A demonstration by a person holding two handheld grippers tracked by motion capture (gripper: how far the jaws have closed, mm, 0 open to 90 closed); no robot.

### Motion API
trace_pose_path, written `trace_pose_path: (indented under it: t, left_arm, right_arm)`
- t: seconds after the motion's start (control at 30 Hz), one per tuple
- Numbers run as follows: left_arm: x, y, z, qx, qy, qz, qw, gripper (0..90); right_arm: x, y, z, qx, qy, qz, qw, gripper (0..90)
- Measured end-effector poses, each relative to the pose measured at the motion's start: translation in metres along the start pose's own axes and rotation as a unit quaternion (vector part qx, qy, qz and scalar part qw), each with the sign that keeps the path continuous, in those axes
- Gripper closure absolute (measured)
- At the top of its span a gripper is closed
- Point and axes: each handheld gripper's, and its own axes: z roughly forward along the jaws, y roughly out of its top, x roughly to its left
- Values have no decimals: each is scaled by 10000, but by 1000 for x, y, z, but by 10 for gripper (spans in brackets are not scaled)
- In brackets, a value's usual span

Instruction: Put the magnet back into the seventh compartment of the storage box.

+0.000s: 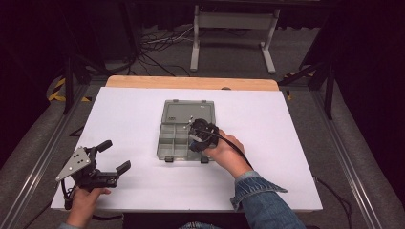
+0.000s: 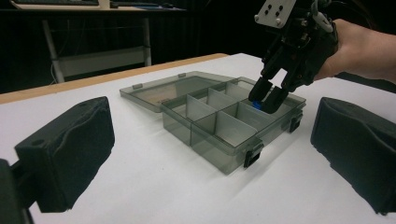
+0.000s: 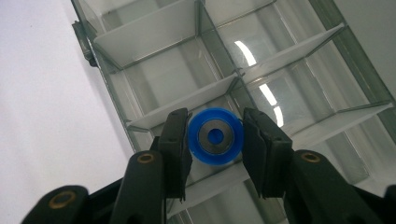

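Right gripper (image 3: 215,140) pinches a blue disc (image 3: 215,136) over the organiser box (image 1: 166,138); left gripper (image 1: 111,156) gapes empty.

Count on the worktop (image 1: 133,119): 1 clear organiser box (image 1: 177,143) w/ 1 open lid (image 1: 187,112); 1 blue ring (image 3: 215,136), between the right gripper (image 3: 215,140) pads; 2 grippers total, incl. left gripper (image 1: 113,157); 2 hands.

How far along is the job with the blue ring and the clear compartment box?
Done: the smoky clear plastic compartment box lies open, lid flat. In hand: the right gripper clamps a round blue ring with a metal centre just above a compartment. Left: release it there. The other compartments look empty. The left gripper waits open.
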Motion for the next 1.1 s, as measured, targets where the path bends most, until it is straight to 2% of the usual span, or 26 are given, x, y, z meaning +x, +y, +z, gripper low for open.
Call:
trace_pose_path:
  t: [0.73,0.97,1.1]
  left_arm:
    - [1,0,0,19,-12,21,10000,4]
    - [1,0,0,21,-9,16,10000,4]
    - [0,0,0,19,-10,17,10000,4]
  right_arm:
    - [1,0,10,192,57,-41,9998,620]
    - [3,0,4,130,1,-84,9999,576]
    - [3,-2,-5,-32,-94,-83,9999,507]
